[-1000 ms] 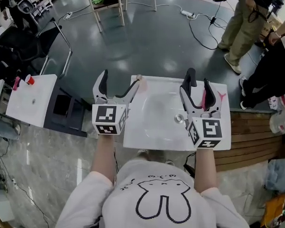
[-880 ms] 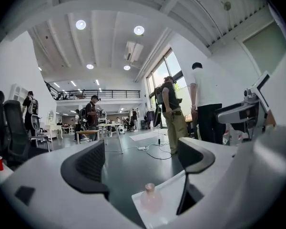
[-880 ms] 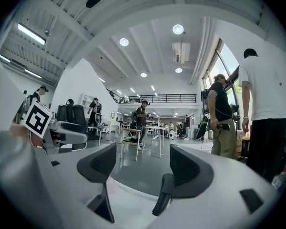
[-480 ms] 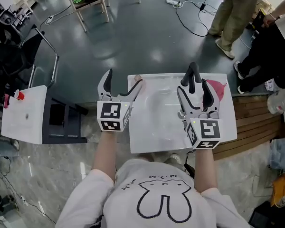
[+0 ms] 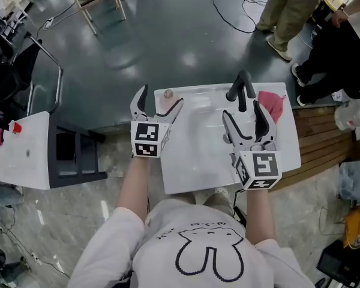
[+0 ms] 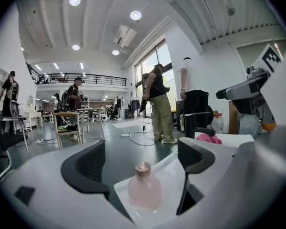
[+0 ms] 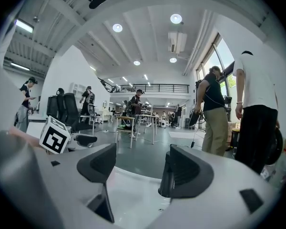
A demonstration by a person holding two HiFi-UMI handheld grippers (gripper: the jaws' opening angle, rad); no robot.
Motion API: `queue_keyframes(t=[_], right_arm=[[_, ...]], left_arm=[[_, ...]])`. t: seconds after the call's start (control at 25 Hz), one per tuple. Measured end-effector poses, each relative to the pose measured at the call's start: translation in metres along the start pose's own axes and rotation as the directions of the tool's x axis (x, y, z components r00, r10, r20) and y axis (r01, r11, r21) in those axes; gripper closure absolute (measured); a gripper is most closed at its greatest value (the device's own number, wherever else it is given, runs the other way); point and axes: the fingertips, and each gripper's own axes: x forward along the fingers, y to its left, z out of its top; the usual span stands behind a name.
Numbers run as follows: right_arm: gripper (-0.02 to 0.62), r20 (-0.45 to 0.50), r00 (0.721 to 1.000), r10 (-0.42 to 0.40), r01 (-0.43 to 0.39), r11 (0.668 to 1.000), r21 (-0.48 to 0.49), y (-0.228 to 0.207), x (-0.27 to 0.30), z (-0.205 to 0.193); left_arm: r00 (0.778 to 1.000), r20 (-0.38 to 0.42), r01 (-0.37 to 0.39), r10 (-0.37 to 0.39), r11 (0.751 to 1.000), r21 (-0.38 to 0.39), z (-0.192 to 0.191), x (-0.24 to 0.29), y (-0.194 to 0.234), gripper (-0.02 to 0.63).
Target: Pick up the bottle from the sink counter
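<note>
In the head view, I see the white sink surface (image 5: 192, 164) in front of me. My left tool (image 5: 160, 99) is at its far left corner. Its jaws are spread wide. The small pink bottle (image 5: 167, 94) stands upright right there on that corner, in the gap by the jaw tips. My right tool (image 5: 243, 114) is over the right side of the sink surface. Its jaws are spread too, and they hold nothing. Just past it is the black faucet (image 5: 240, 89). A pink cloth (image 5: 272, 105) lies at the far right corner, beside the faucet. Beyond the sink surface is a dark grey floor (image 5: 168, 35).

In the left gripper view, the left tool (image 6: 143, 163) has its two dark jaws wide apart. The bottle (image 6: 144, 191) stands between them, a bit ahead. It is round and pink, with a brownish cap. Neither jaw touches it. It sits on the corner of the sink surface (image 6: 169, 175). Farther right I see the faucet (image 6: 189, 124) and the pink cloth (image 6: 209, 138). People (image 6: 159, 104) stand far off on the floor.

In the right gripper view, the right tool (image 7: 138, 168) also has its jaws apart. Only the white sink surface (image 7: 128, 194) shows between them. The left tool's marker cube (image 7: 55, 135) is off to the left.
</note>
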Motion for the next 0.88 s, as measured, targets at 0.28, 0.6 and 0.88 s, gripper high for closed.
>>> queue_keyframes(t=[0.28, 0.6, 0.88], right_arm=[[0.238, -0.033, 0.999, -0.003, 0.003, 1.000, 0.003, -0.003, 0.006, -0.013], [0.238, -0.062, 0.998, -0.021, 0.021, 1.000, 0.001, -0.014, 0.014, -0.023], [0.238, -0.086, 0.996, -0.038, 0.040, 0.999, 0.012, -0.021, 0.016, -0.032]], left_arm=[[0.998, -0.026, 0.059, -0.059, 0.998, 0.006, -0.030, 0.037, -0.005, 0.127], [0.993, -0.092, 0.079, -0.078, 0.997, 0.003, -0.061, 0.073, -0.007, 0.127], [0.988, -0.151, 0.056, -0.046, 0.997, 0.062, -0.078, 0.084, -0.002, 0.337]])
